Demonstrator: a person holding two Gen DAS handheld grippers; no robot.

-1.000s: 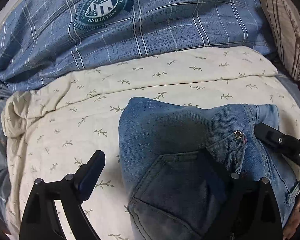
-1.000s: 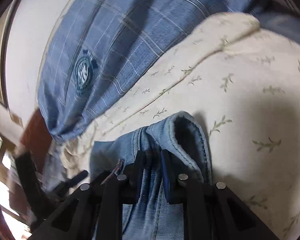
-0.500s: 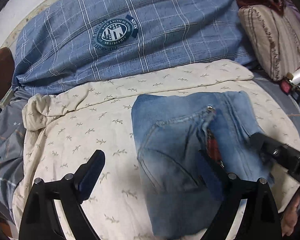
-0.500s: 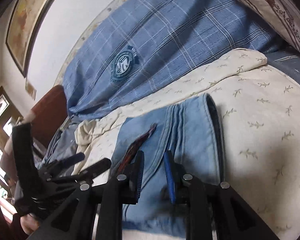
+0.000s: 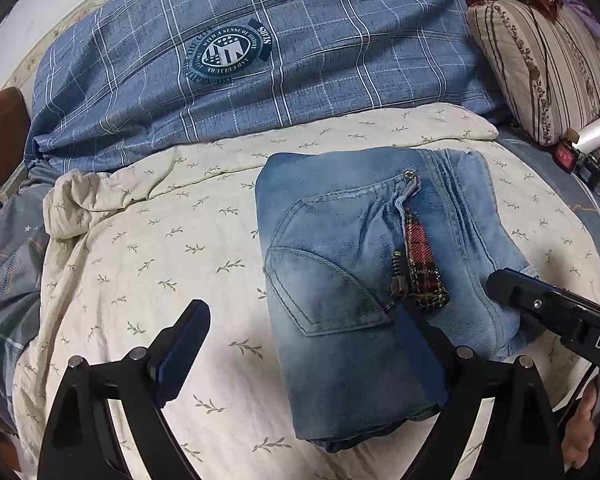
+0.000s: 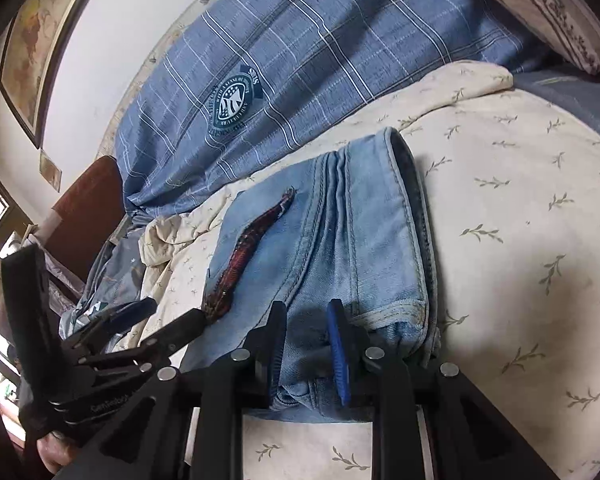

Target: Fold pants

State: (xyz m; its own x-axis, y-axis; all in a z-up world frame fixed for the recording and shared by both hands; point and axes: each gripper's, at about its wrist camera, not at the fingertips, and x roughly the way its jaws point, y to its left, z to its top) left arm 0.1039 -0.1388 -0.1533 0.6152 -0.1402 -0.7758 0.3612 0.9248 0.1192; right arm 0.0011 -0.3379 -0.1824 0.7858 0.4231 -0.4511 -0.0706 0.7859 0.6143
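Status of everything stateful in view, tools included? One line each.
jeans, folded into a compact stack, lying on the cream blanket
fly zipper, open, plaid lining showing
left tool, wide open, holding nothing
right tool, jaws have just been opening, near edge of the jeans between them, not pinched
cream blanket, spread out, bunched at its far left corner

A home bedroom: a bed spread with a cream leaf-print quilt [image 5: 148,264], a blue plaid duvet [image 5: 320,52] bunched behind it, a striped floral pillow [image 5: 540,76] at upper right, and a framed picture [image 6: 36,48] on the white wall at upper left.
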